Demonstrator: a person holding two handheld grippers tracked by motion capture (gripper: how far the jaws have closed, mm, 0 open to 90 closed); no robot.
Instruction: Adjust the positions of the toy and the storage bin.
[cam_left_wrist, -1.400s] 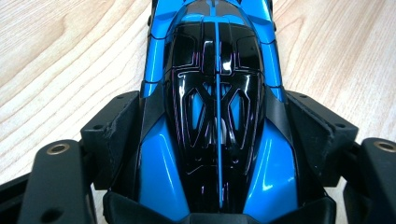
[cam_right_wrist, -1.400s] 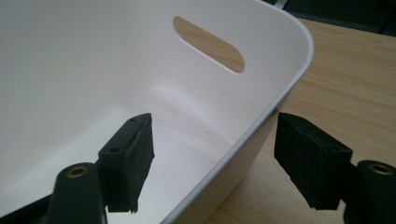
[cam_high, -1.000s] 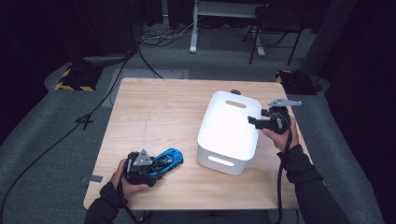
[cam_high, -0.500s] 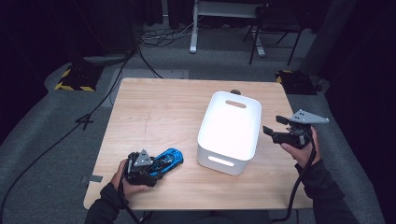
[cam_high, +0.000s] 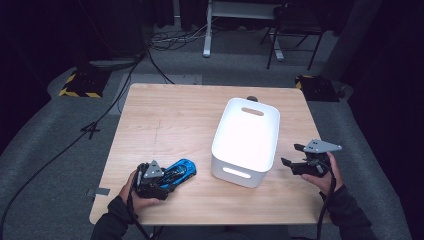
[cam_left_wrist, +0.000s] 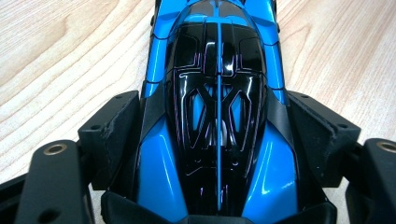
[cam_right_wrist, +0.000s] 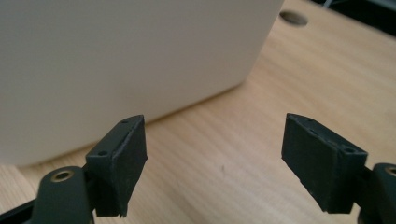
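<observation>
A blue and black toy car (cam_high: 184, 167) lies on the wooden table (cam_high: 170, 120) near its front left corner. My left gripper (cam_high: 169, 179) is shut on the car's rear half. In the left gripper view the pads (cam_left_wrist: 114, 126) press on both sides of the car (cam_left_wrist: 217, 70). A white bin (cam_high: 250, 175) stands right of centre. My right gripper (cam_high: 292, 155) hovers low beside the bin's right wall and points at it. Its jaws have just been opening, and nothing is between them. In the right gripper view the gripper (cam_right_wrist: 219, 154) faces the bin wall (cam_right_wrist: 116, 56) over bare wood.
A small round hole (cam_high: 252, 98) sits in the table behind the bin. The right gripper is close to the table's right edge. Cables, a desk frame and a chair stand on the floor beyond the table.
The right gripper has moved from the bin's right rim out to the right, down and nearer the front, with its jaws wider apart. The left gripper and the car have stayed put.
</observation>
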